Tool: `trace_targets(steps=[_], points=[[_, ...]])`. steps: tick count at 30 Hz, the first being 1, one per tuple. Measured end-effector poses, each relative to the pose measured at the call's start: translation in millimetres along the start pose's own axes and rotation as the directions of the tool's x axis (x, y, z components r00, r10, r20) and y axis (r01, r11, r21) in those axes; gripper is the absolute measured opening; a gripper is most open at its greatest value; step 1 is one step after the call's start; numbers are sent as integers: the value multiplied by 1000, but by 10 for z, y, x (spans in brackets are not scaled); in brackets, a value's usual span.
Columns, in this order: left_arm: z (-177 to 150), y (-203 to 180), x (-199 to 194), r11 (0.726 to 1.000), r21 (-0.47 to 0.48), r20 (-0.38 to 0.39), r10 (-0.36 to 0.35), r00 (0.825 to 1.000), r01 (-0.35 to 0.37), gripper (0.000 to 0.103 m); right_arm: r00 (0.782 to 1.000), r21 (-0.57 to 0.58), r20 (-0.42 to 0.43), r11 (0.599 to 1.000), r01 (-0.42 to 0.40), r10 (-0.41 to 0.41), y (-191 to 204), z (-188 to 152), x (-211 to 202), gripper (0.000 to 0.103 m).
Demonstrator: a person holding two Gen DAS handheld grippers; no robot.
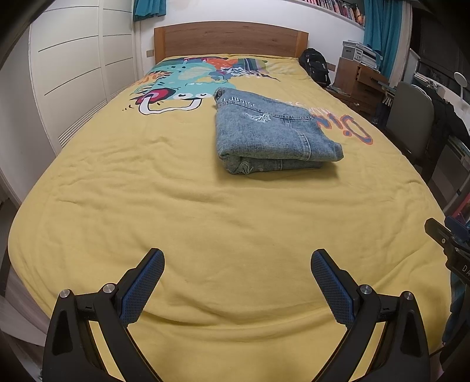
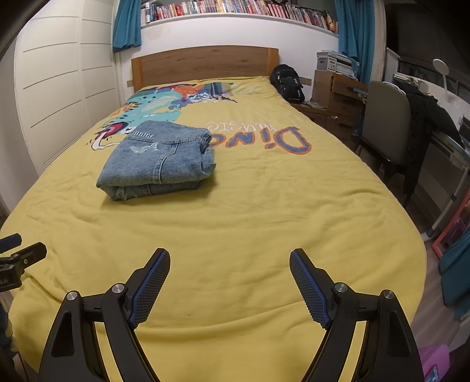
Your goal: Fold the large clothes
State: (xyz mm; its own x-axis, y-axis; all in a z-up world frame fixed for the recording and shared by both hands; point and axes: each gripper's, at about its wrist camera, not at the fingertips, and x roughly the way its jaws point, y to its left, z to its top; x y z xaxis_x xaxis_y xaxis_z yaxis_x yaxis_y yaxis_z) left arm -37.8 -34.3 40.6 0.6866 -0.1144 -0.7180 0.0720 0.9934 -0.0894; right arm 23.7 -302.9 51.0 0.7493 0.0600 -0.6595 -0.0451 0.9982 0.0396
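The denim garment [image 1: 273, 132] lies folded into a thick, squarish bundle on the yellow bedspread [image 1: 176, 205], about midway up the bed. Pale stitched lettering and a small embroidered motif show on its top face, and the folded layers are stacked at the edge nearest the cameras. Beyond the bundle, toward the wooden headboard [image 1: 232, 38], the bedspread carries a colourful cartoon print [image 1: 176, 85]; beside the bundle, on the side facing the desk, runs large orange and blue lettering [image 2: 264, 138]. The bedspread around the bundle is lightly creased.

On the near side of the bundle, well apart from it, the left tongs [image 1: 237, 282] hover over bare bedspread with their blue-padded fingers spread wide and nothing between them. The right tongs [image 2: 229, 282] do likewise, also wide apart and empty, and also well short of the bundle.

Farther out from the bundle, a black backpack [image 2: 288, 82] sits at the bed's corner by the headboard. Past it stands a wooden desk [image 2: 337, 94], with a grey chair [image 2: 384, 123] draped in dark clothing. White wardrobe doors [image 1: 76, 58] line the opposite side of the bed, and a shelf of books [image 2: 235, 8] runs above the headboard between teal curtains [image 2: 126, 23].
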Motion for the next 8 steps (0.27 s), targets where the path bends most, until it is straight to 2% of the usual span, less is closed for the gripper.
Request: trace_targets(steps=[8], points=[[11,28,13,1000,-6,-5,-1,1000,1,98,1000,0,-2,1000,-1,1,-7,0,5,85]])
